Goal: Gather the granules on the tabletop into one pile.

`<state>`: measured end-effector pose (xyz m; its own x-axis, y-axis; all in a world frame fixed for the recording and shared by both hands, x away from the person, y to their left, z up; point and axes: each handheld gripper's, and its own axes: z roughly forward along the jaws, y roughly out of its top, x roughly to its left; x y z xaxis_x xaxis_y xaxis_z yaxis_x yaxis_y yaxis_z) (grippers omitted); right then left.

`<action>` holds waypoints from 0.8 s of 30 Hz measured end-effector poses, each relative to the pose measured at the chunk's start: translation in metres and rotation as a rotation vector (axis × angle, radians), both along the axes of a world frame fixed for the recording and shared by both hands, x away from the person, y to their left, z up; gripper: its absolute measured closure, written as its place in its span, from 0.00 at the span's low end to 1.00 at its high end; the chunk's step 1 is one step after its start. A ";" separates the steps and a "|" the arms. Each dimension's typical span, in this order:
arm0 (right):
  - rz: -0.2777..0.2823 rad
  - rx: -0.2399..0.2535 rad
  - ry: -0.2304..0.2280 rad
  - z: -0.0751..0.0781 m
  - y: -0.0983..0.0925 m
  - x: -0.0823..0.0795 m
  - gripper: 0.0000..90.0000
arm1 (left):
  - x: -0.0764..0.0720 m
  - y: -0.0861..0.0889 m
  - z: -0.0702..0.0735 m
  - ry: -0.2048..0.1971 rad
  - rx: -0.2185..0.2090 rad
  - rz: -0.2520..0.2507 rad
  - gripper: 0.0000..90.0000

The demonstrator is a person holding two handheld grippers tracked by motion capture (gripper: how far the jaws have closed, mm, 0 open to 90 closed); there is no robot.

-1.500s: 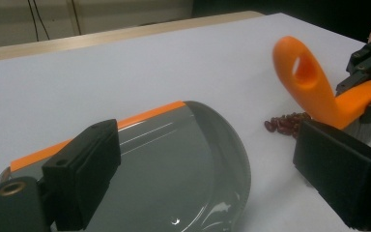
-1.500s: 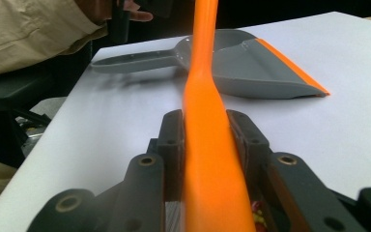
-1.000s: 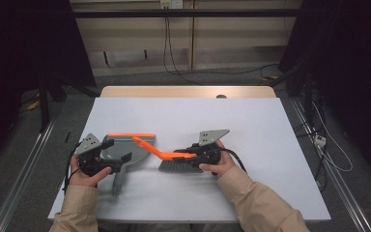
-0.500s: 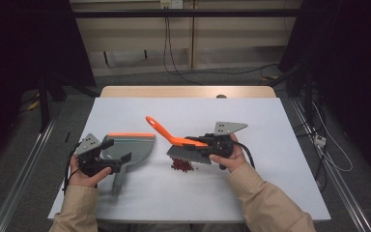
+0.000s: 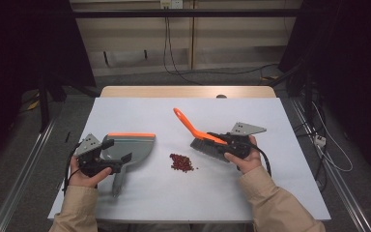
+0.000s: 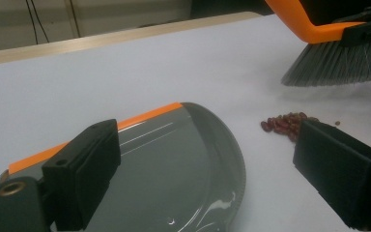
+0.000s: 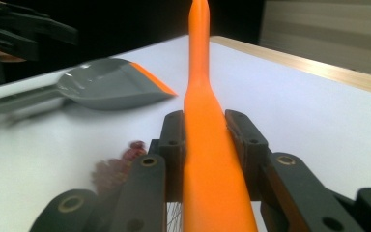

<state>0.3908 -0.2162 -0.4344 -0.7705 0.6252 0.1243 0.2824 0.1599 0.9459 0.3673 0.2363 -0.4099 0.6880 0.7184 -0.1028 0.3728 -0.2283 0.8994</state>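
orange-handled hand brush with grey bristles point(image 5: 207, 141): lies slantwise over the right middle of the white table top point(image 5: 174, 193), handle tip pointing up and away toward the far edge, bristle head low and just right of the beans. in the left gripper view the bristles hang close above the table surface; whether they touch it cannot be told. held by the right gripper point(image 5: 227, 142), whose two black jaws are closed tight on either side of the flat orange handle, as the right gripper view shows.

small heap of dark red beans point(image 5: 181, 162): loose on the table, between brush and dustpan, touching neither.

grey plastic dustpan with orange front lip point(image 5: 130, 147): flat on the table at the left, its grey handle running back toward the near edge. left gripper point(image 5: 107, 163) sits over the rear of the pan where the handle starts; its jaws stand wide apart in the left gripper view, with the pan below and between them, pads pressing on nothing.

person: beige sleeves, one hand on each gripper.
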 end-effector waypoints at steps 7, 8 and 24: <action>-0.077 -0.071 0.002 -0.007 -0.008 -0.008 0.79 | 0.000 -0.002 0.001 -0.003 0.001 -0.003 0.11; -0.082 -0.084 -0.002 -0.008 -0.008 -0.010 0.79 | -0.001 -0.002 0.001 -0.004 0.001 -0.004 0.11; -0.177 -0.186 0.118 0.002 -0.005 -0.025 0.77 | -0.015 -0.006 0.003 0.047 0.048 -0.010 0.10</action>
